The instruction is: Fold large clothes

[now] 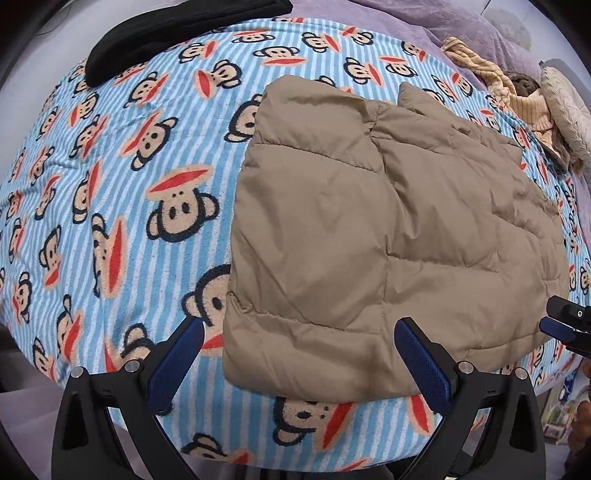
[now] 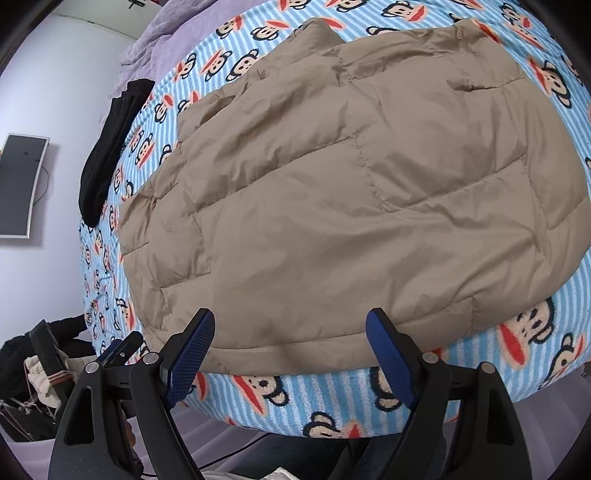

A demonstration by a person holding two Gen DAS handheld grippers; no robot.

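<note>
A tan quilted puffer jacket (image 1: 373, 236) lies folded flat on the bed; it also fills the right wrist view (image 2: 332, 206). My left gripper (image 1: 299, 328) is open and empty, hovering over the jacket's near left corner at the bed's front edge. My right gripper (image 2: 290, 321) is open and empty, just above the jacket's near hem. The tip of the right gripper (image 1: 565, 325) shows at the right edge of the left wrist view, and the left gripper (image 2: 118, 349) shows low left in the right wrist view.
The bed has a blue striped monkey-print blanket (image 1: 110, 192). A black garment (image 1: 177, 33) lies at the far left edge, also in the right wrist view (image 2: 110, 147). Striped clothes and a pillow (image 1: 554, 110) sit far right. A lilac blanket (image 1: 424, 22) lies behind.
</note>
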